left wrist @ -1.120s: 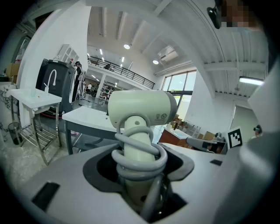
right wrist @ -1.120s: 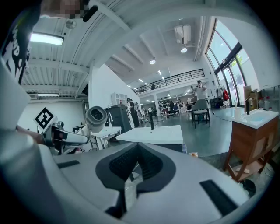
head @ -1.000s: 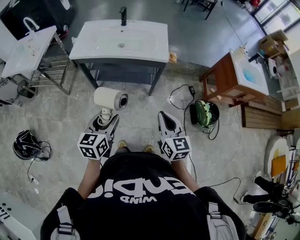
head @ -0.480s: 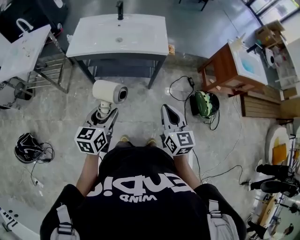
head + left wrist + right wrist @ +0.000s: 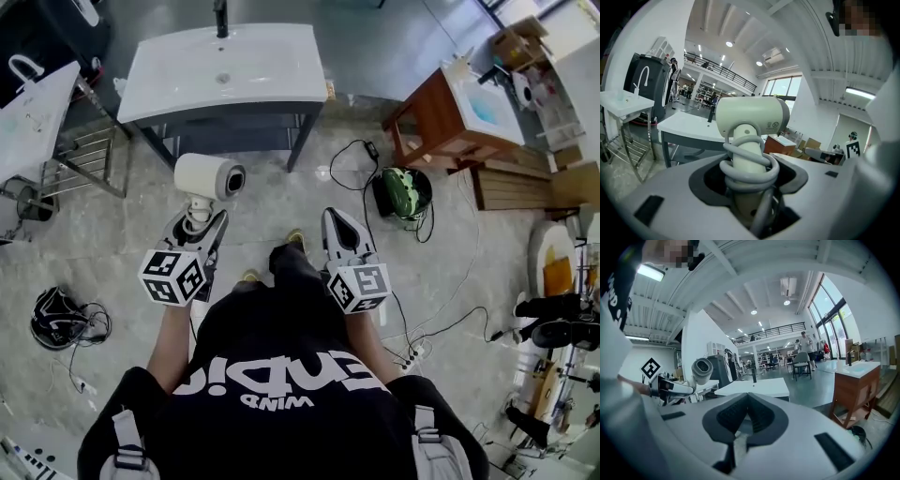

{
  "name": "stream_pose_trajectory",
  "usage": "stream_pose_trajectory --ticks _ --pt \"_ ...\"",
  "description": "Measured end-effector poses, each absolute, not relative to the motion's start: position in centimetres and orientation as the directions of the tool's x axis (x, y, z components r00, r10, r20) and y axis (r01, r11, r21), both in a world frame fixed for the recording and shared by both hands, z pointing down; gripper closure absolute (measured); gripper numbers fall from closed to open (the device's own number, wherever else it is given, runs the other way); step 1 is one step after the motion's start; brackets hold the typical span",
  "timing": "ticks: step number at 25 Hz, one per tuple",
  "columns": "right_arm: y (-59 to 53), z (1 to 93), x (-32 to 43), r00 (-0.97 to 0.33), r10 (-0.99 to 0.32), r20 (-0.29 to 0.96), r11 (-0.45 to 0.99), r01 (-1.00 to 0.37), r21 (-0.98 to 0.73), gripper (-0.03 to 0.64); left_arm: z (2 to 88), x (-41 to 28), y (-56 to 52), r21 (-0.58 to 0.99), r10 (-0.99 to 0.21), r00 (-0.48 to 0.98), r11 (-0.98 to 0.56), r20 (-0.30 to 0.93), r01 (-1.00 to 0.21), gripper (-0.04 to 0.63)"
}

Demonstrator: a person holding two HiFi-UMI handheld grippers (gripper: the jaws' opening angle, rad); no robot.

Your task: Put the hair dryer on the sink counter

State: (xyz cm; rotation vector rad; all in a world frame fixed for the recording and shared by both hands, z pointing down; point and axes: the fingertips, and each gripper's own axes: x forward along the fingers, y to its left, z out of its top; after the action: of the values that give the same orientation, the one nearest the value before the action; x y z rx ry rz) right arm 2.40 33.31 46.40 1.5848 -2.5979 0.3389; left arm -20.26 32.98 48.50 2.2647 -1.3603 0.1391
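Observation:
The cream hair dryer [image 5: 208, 175] stands upright in my left gripper [image 5: 199, 223], which is shut on its handle; the grey cord is coiled round that handle. In the left gripper view the hair dryer [image 5: 750, 117] fills the middle, its handle sunk between the jaws of the left gripper [image 5: 747, 176]. The white sink counter [image 5: 291, 66] on a dark frame stands ahead, apart from the dryer, and shows as the sink counter [image 5: 689, 125] behind the dryer. My right gripper [image 5: 336, 225] is shut and empty, level with the left; the right gripper [image 5: 747, 401] points at the sink counter [image 5: 759, 387].
A wooden vanity [image 5: 441, 131] with a white basin stands at the right. A green and black bag [image 5: 405, 195] and loose cables lie on the floor beside it. A white basin on a metal rack [image 5: 37, 112] is at the left, a black bundle [image 5: 58, 319] lower left.
The left gripper with the hair dryer has moved a little forward and left, towards the sink counter. The person has put one foot forward. The right gripper has hardly moved.

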Motion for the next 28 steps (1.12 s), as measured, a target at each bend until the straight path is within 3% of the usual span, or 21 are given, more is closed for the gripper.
stream_pose_trajectory --ticks 28 --pt "23.0 47.9 2.0 -0.452 -0.869 0.200 0.424 -0.890 -0.169 0.598 49.3 -19.8 22.1 0.368 -0.791 0.512 -0.391 0.335 -0.844 0.331"
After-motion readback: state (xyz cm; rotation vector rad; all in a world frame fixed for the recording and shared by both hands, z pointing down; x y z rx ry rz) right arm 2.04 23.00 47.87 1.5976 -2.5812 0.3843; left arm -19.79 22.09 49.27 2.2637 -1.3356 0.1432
